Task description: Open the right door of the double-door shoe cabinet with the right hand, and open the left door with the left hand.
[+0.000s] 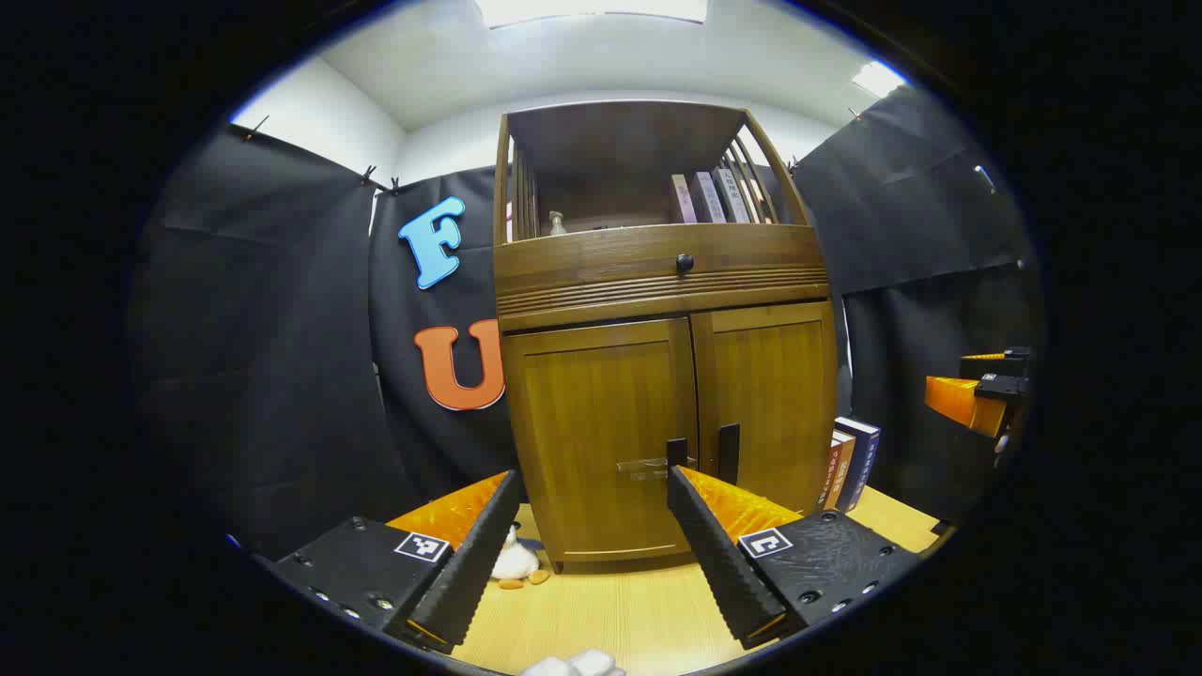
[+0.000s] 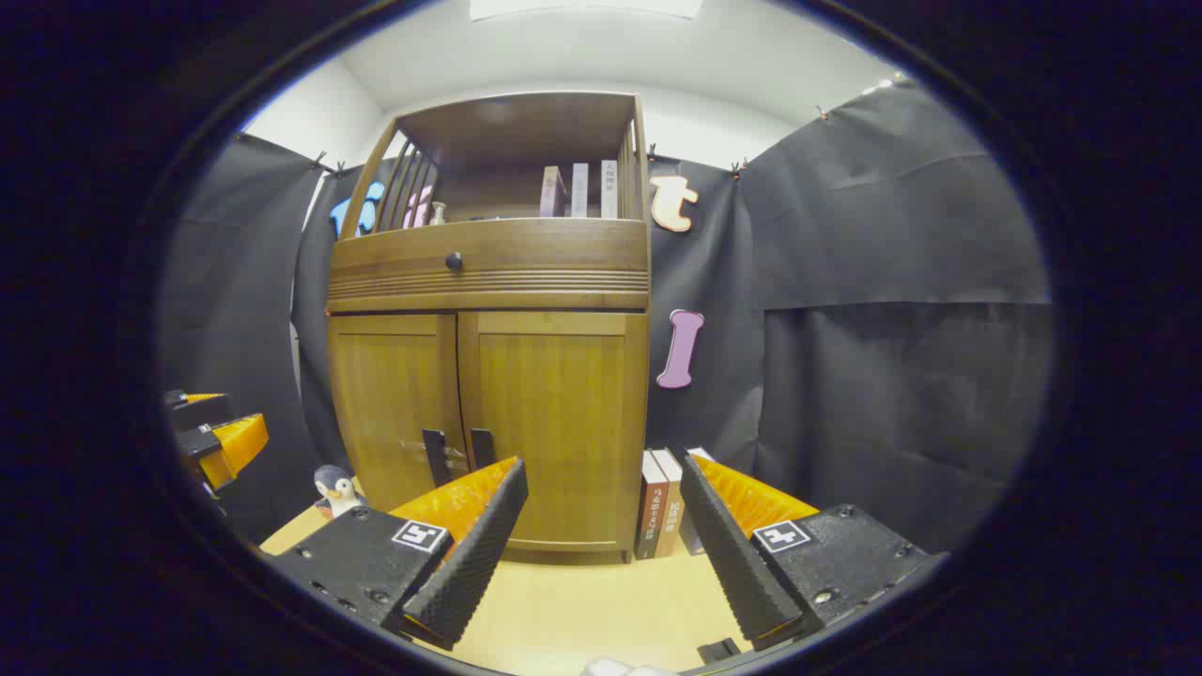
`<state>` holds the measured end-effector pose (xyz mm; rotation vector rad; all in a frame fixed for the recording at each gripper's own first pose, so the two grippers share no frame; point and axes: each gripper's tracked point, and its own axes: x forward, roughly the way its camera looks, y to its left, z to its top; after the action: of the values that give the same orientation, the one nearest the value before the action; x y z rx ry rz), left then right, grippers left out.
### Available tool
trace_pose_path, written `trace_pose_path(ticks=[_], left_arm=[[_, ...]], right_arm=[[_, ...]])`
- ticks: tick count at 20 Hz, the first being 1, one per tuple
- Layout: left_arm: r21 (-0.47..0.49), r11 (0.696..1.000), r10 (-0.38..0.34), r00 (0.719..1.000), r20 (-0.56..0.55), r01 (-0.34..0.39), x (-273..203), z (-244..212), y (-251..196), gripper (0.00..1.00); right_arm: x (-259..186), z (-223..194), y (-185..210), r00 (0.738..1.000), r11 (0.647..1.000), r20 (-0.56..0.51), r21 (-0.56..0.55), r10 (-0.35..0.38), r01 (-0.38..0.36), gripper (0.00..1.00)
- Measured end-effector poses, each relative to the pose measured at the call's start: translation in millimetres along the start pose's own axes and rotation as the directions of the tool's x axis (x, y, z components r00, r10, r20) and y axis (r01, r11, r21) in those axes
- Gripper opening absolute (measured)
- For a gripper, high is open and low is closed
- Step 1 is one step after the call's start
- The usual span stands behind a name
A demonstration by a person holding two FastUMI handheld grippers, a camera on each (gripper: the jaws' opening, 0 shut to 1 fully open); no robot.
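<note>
Cabinet (image 1: 657,376) beyond parted jaws.

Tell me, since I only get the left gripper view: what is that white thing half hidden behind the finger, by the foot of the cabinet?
Observer: The right gripper view shows it is a small toy penguin, standing on the table left of the cabinet.
Operator: And the right gripper, at my far edge, is it open?
Observer: Yes, its fingers are wide apart. They point at the closed right door and touch nothing.
</note>
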<state>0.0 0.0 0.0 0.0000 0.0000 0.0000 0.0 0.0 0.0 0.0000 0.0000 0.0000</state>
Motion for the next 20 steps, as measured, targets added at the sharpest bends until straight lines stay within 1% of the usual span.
trace_pose_path(ticks=[10,15,20], left_arm=[[-0.015,1.0,0.005,1.0,-0.001,-0.005,-2.9,-0.4,7.1,0.96],[-0.02,0.999,0.032,0.999,0.008,-0.031,-5.1,-0.4,18.4,0.96],[-0.011,0.998,0.061,0.998,0.009,-0.061,-11.5,-1.1,34.0,0.96]], right_arm=[[0.8,-1.3,2.5,1.0,0.999,-0.008,-0.032,0.025,-0.025,1.0],[7.7,-6.6,10.4,0.999,0.997,-0.011,-0.064,0.041,-0.042,1.0],[28.5,-19.4,24.1,0.998,0.995,-0.018,-0.083,0.054,-0.055,1.0]])
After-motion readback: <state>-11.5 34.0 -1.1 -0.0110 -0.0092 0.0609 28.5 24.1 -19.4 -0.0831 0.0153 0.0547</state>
